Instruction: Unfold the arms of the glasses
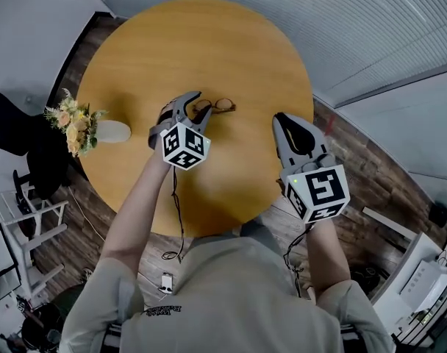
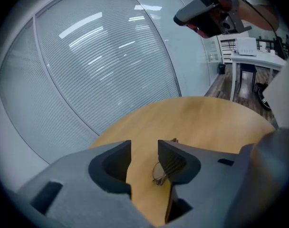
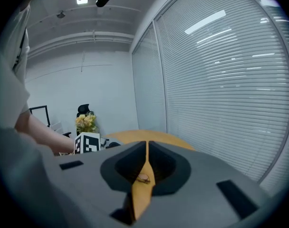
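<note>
The left gripper (image 1: 200,103) pointed forward and downward, with its jaws set wide apart. The right gripper (image 1: 281,117) was held beside it, jaws closed together. The left forearm (image 1: 139,197) and right forearm (image 1: 323,250) were extended forward.

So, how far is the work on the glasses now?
Nothing looks done: the glasses lie on the table, apparently folded. In hand: the left gripper, jaws open, is right at them, not gripping. The right gripper, shut and empty, hangs near the table's edge. Left: grip and unfold both arms.
</note>
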